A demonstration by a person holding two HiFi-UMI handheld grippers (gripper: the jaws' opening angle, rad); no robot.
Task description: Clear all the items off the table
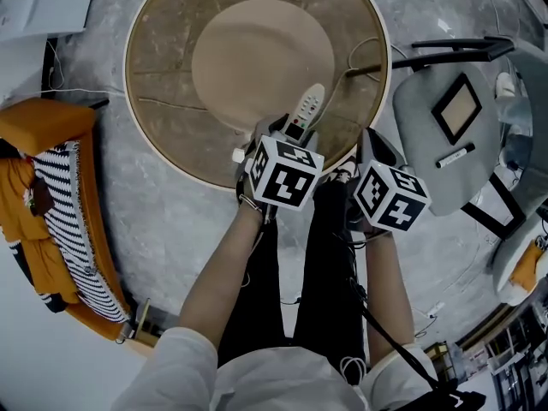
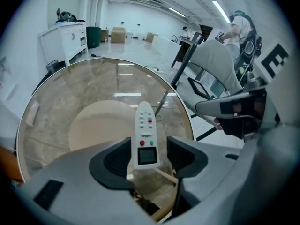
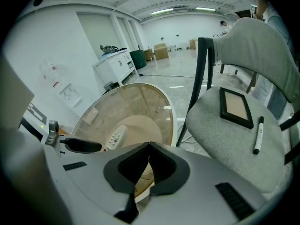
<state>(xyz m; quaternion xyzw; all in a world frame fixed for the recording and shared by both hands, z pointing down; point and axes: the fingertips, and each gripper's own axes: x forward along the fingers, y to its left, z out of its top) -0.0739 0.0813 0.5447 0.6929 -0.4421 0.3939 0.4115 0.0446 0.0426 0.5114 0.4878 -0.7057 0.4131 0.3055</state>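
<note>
left tool (image 2: pixel 149 156) released, jaws straddling remote (image 2: pixel 145 128) on desk (image 2: pixel 56 121), probably lined up to grab it; right tool (image 3: pixel 149 146) clenched empty, idle alongside

Left claw (image 2: pixel 149 154) jaws apart; right claw (image 3: pixel 149 146) jaws together; both pitched steeply down.

overhead, steeply down (table (image 1: pixel 163 75) in all)

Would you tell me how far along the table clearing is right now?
Looks done: a black-framed picture and black marker lie on the grey chair, off the round glass table. In hand: the left gripper has its jaws open either side of the white remote control, not gripping it. Left: that remote, the only item visible on the table. The right gripper is shut, empty.
</note>
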